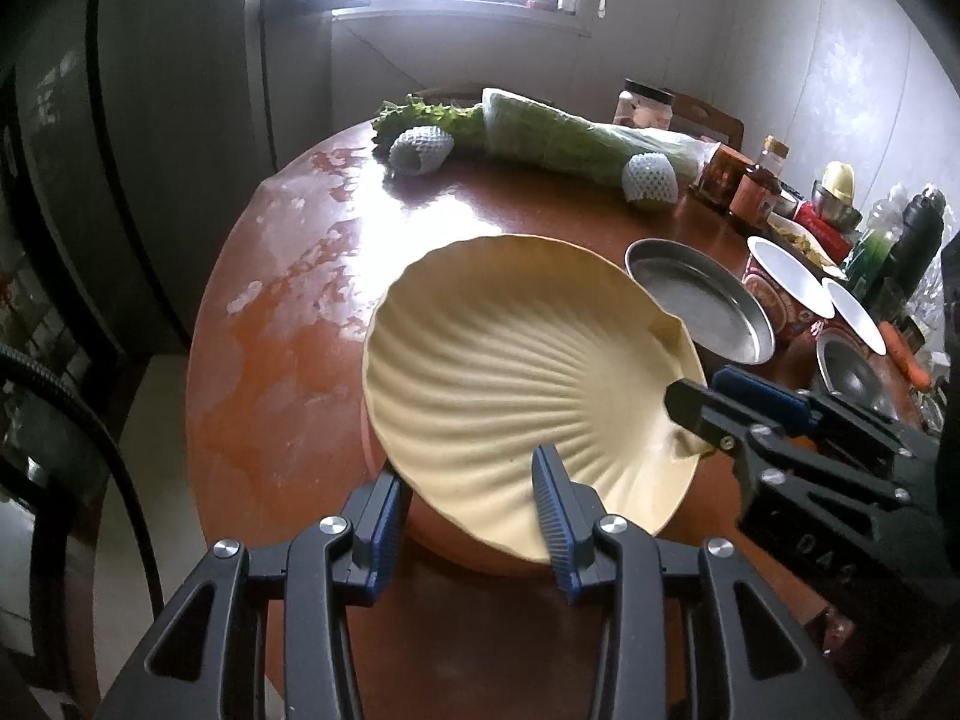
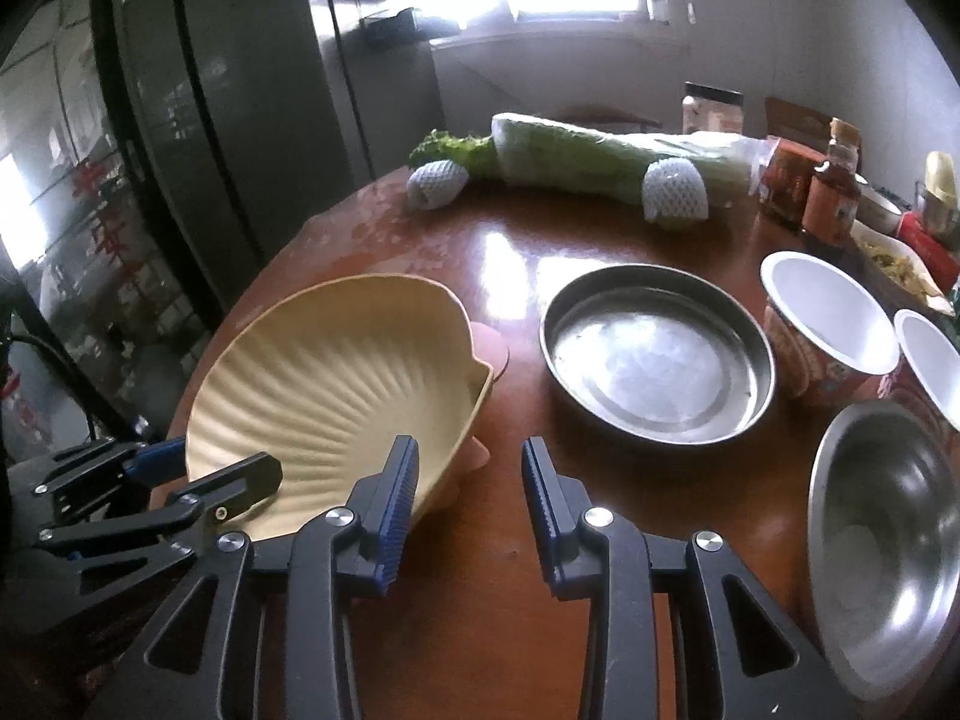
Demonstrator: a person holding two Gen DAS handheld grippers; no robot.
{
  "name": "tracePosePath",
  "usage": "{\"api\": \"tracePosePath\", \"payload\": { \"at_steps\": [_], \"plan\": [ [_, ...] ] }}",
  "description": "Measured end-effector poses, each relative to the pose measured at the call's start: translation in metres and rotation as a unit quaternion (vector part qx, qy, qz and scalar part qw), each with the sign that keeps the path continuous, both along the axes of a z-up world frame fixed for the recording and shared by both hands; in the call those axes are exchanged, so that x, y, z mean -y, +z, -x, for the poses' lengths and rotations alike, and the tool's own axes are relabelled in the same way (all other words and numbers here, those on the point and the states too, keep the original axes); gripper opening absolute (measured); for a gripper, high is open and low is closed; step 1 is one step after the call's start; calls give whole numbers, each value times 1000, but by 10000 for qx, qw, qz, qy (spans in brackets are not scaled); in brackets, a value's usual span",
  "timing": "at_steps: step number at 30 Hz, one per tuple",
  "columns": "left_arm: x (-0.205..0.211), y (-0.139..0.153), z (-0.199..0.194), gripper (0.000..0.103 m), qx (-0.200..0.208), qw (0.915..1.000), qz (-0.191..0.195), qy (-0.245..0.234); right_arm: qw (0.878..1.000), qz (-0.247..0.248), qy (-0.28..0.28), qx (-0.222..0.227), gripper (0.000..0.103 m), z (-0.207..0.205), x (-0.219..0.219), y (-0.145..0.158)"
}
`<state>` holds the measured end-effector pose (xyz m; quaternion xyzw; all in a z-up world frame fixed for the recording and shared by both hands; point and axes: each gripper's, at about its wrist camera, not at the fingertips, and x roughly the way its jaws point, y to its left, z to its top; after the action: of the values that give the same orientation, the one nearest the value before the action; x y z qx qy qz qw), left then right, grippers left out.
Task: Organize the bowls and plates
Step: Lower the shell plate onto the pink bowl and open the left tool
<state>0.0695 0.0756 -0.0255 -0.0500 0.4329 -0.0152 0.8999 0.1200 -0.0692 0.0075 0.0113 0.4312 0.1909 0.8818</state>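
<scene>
left gripper, right gripper, both angled downward

The shell plate is pale yellow, with ribs that spread out like a fan. Under it sits a pink plate. The table is red-brown and glossy, with whitish worn patches on one side. The metal pan and the metal bowl are silver-grey. The two cups are red outside with print, white inside. The cabbage is pale green, and the two foam nets are white with a mesh pattern. Both grippers are black with blue ribbed pads.
</scene>
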Motion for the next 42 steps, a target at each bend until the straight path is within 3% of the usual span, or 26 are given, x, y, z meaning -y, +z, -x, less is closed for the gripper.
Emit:
{"api": "tracePosePath", "payload": {
  "at_steps": [16, 42],
  "plan": [
    [-14, 1, 0, 44, 40, 9998, -53, 196, 9990, -43, 355, -268, 39, 3, -24, -11],
    [-9, 24, 14, 52, 382, 9984, -281, 292, 9995, -279, 103, -88, 41, 12, 2, 10]
  ]
}}
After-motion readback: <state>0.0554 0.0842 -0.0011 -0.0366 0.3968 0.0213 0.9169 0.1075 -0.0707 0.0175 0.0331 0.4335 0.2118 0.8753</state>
